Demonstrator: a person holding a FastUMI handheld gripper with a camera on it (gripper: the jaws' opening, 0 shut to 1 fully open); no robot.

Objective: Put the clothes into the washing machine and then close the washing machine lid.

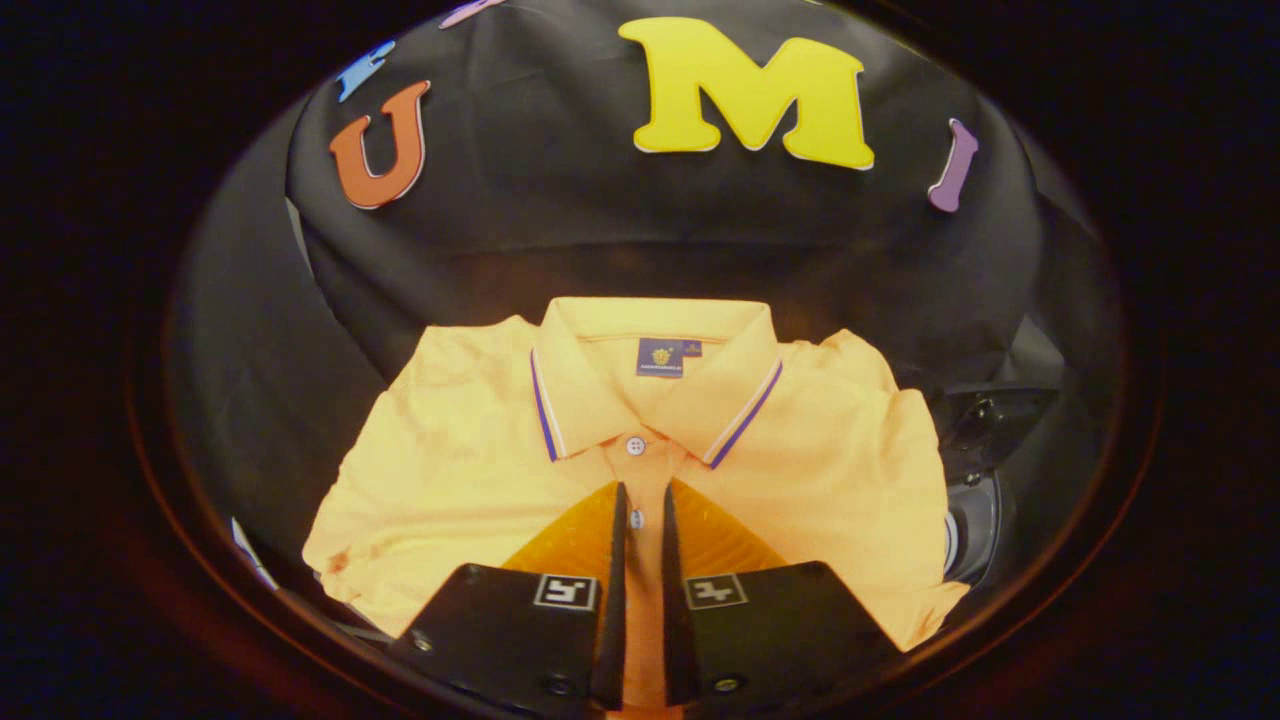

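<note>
Gripper view: I see a folded yellow polo shirt [640,450] laid flat, centre frame. My gripper [643,500] hangs over its button placket, fingers nearly together, clamping nothing. A dark machine part [985,480] sits at right.

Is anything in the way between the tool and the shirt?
Nothing visible. The tool is nearly shut, fingers over the placket of the folded shirt, just below its collar, a narrow strip of fabric showing between them.
</note>
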